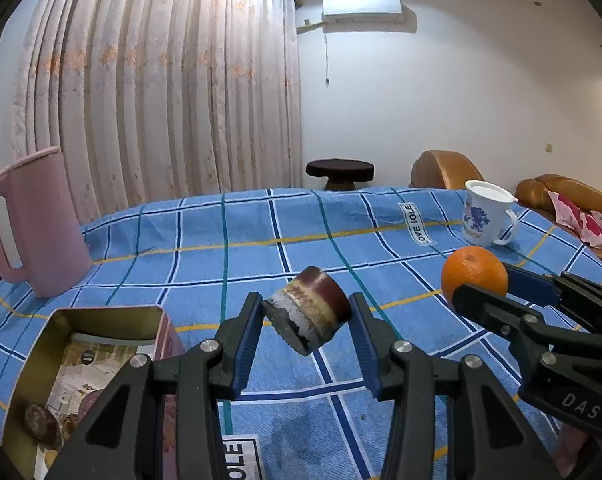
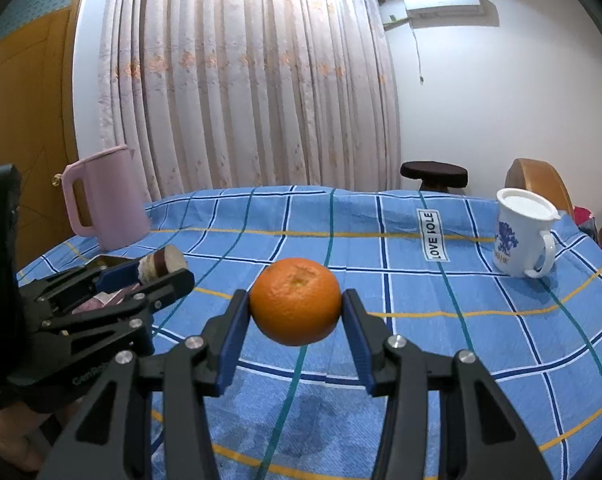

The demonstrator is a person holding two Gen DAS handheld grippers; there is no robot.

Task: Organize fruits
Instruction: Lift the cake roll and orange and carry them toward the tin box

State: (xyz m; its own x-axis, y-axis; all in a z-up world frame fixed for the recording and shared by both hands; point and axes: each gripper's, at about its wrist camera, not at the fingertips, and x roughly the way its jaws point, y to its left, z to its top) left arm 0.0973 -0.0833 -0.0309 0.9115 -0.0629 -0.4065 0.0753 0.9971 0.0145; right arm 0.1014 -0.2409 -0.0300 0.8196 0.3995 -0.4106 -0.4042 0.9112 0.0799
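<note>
My left gripper (image 1: 307,320) is shut on a brown and white cylindrical piece (image 1: 309,314), tilted and held above the blue checked tablecloth (image 1: 229,264). It also shows in the right wrist view (image 2: 163,266). My right gripper (image 2: 295,306) is shut on an orange (image 2: 295,300) and holds it above the cloth. The orange also shows at the right of the left wrist view (image 1: 475,272), to the right of the left gripper.
An open gold tin box (image 1: 81,356) with printed paper and dark round items sits at the lower left. A pink jug (image 1: 33,220) stands at the far left. A white mug (image 1: 487,212) with blue print stands at the far right. A stool and sofas lie beyond the table.
</note>
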